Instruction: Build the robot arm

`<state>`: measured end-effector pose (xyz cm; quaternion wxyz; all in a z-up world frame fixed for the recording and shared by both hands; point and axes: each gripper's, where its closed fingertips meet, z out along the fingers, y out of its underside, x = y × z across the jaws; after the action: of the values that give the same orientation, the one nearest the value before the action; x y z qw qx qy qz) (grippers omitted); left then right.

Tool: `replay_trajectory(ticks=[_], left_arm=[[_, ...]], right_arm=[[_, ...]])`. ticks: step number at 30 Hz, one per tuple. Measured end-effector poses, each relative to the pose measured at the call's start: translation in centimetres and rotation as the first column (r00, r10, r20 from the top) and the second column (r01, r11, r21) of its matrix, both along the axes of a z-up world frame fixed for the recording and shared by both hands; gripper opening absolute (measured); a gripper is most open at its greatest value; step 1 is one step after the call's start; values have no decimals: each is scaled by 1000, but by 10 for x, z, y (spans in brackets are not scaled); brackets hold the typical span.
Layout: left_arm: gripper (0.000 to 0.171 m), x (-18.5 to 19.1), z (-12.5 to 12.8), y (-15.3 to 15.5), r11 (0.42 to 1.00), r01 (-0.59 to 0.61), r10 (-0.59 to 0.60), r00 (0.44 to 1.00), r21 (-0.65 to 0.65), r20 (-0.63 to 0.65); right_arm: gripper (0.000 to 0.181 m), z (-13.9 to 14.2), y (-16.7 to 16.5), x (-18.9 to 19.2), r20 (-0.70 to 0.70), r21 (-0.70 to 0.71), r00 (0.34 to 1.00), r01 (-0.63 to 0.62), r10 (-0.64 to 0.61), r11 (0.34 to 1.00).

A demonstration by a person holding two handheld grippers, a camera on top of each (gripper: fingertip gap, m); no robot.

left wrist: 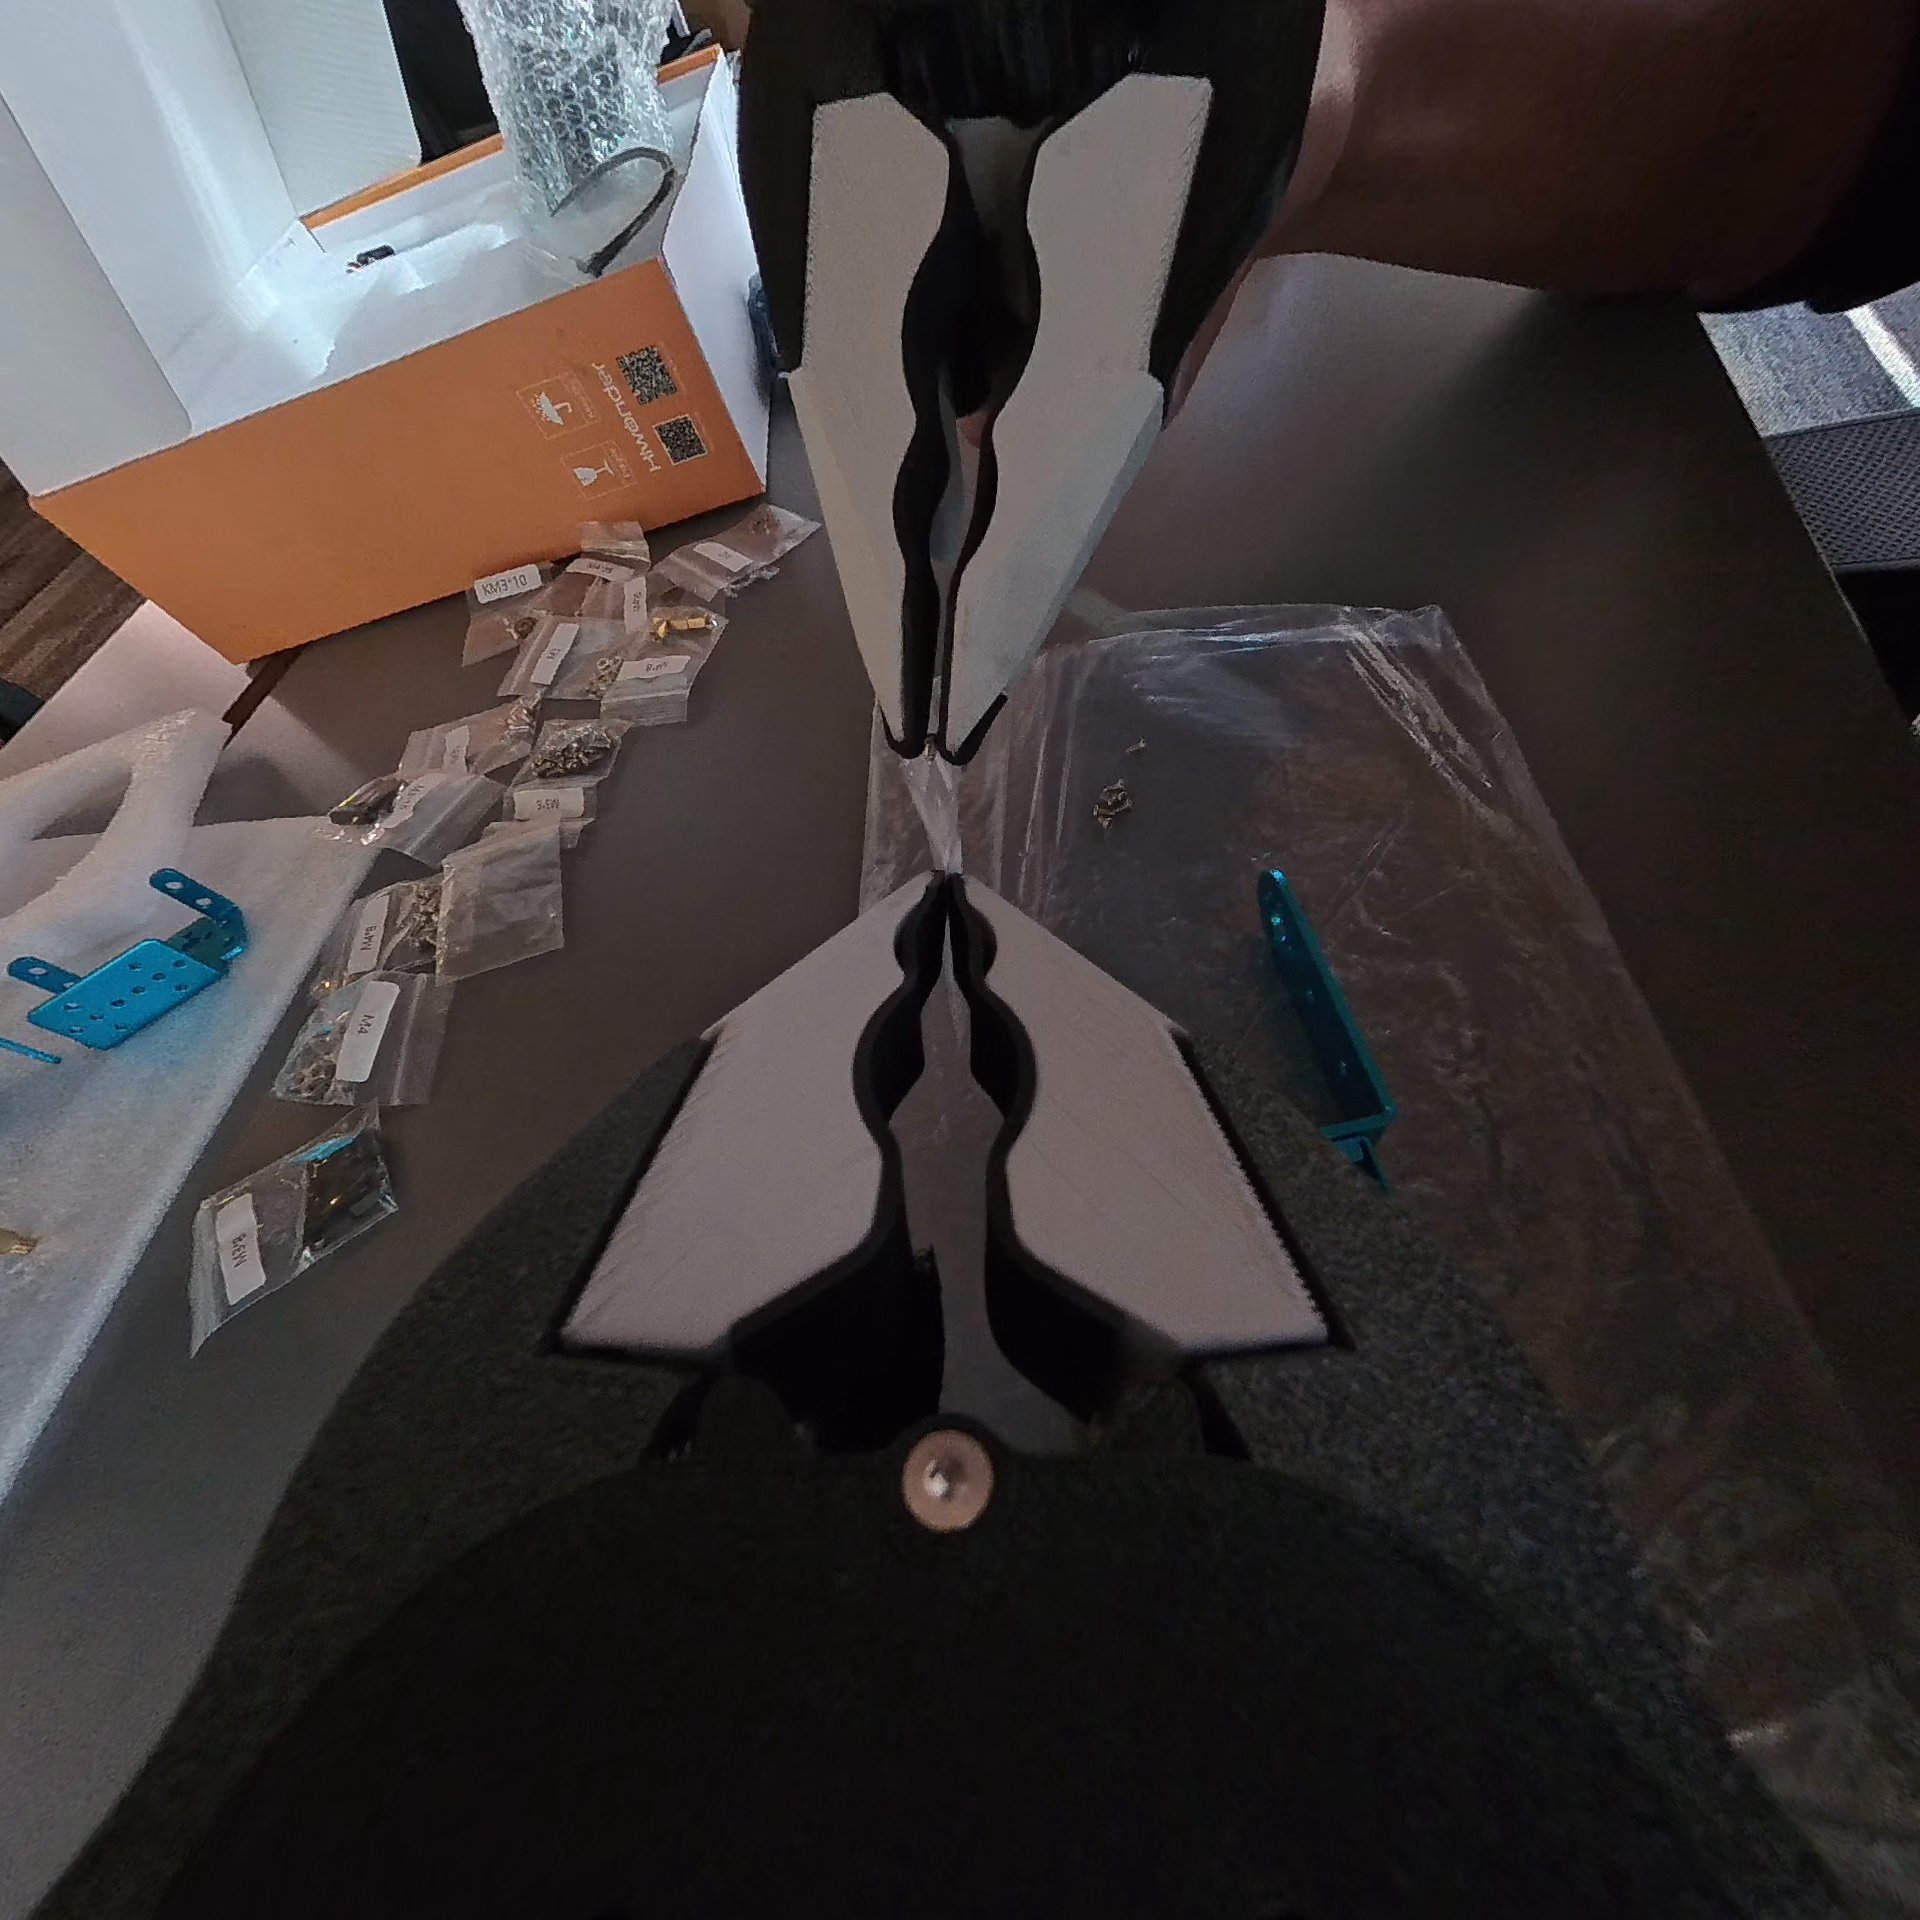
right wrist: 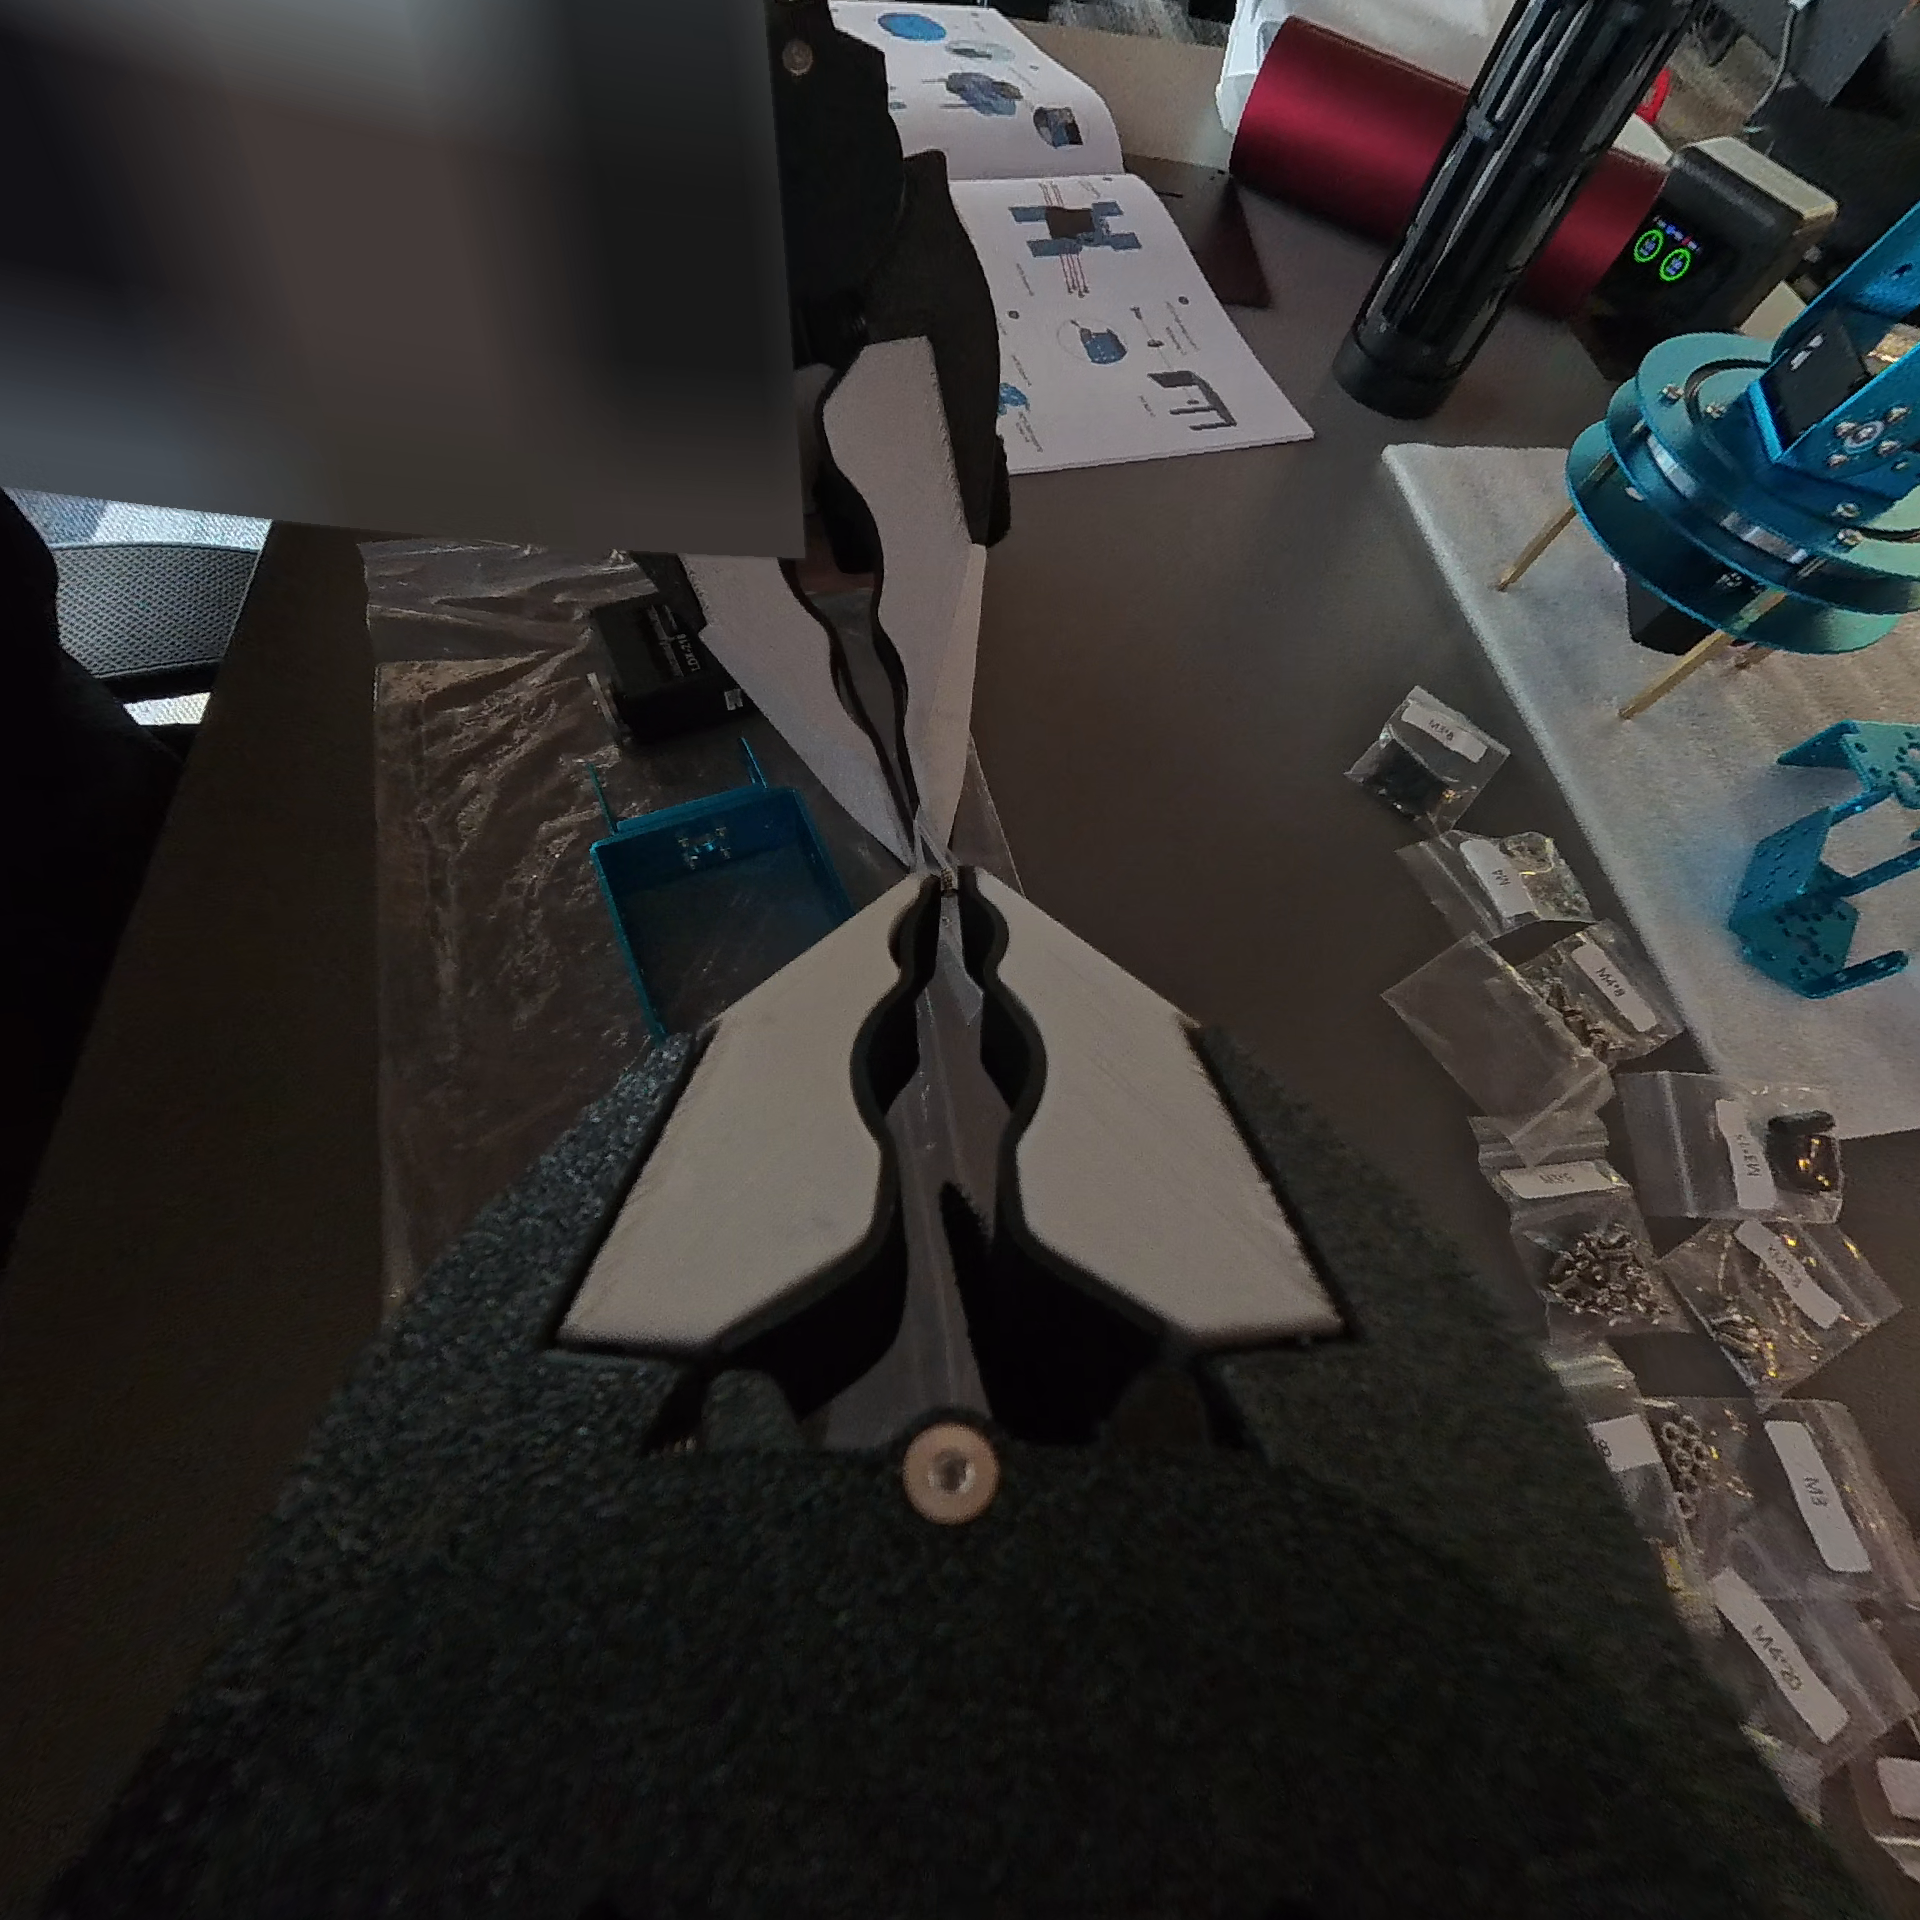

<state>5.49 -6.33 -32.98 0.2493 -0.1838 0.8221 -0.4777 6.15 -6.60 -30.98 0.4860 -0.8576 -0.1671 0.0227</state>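
Note:
My left gripper (left wrist: pixel 945 881) and my right gripper (right wrist: pixel 948 878) meet tip to tip above a dark table. Both are shut on one small clear plastic bag (left wrist: pixel 935 821), which is stretched taut between them. The bag's film also runs back between the fingers in the right wrist view (right wrist: pixel 935 1143). The right gripper shows from above in the left wrist view (left wrist: pixel 928 743); the left gripper shows from above in the right wrist view (right wrist: pixel 920 831). What the bag contains cannot be told. Below lies a crinkled clear plastic sheet (left wrist: pixel 1351 831).
On the sheet lie a blue metal bracket (left wrist: pixel 1325 1023), loose screws (left wrist: pixel 1112 805) and a black servo (right wrist: pixel 665 665). Several small hardware bags (left wrist: pixel 499 831) lie beside it, near an orange box (left wrist: pixel 395 499). An open manual (right wrist: pixel 1122 322), a black bottle (right wrist: pixel 1486 208) and a blue robot base (right wrist: pixel 1766 499) stand farther off. Left and right tips are no more than a few centimetres apart. Both grippers' tips are roughly 30 centimetres from the blue robot base (right wrist: pixel 1766 499).

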Motion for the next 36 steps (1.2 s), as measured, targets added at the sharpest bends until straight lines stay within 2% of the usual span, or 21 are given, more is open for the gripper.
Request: replay_trajectory(ticks=[14,17,20,25,32,36], left_arm=[[0,-1,1,-1,1000,3,-3,1000,-3,2],[0,0,2,0,1000,1,-1,1000,-4,5],[0,0,8,1,999,-2,2,1000,-34,2],[0,-3,17,-1,993,17,-19,1000,-114,-23],[0,-4,20,-2,989,20,-25,999,-144,-33],[0,-2,25,1,980,16,-27,998,-198,-55]], right_arm=[[4,-1,-1,1,-2,-7,1000,2,-2,1000],[12,11,-4,4,-23,40,1000,1,0,999],[15,28,-10,7,-132,123,991,-11,27,992],[20,2,-9,5,-150,72,987,-47,58,996],[1,11,-9,5,-159,118,985,-46,64,992],[8,4,-9,8,-143,95,988,-36,49,995]])
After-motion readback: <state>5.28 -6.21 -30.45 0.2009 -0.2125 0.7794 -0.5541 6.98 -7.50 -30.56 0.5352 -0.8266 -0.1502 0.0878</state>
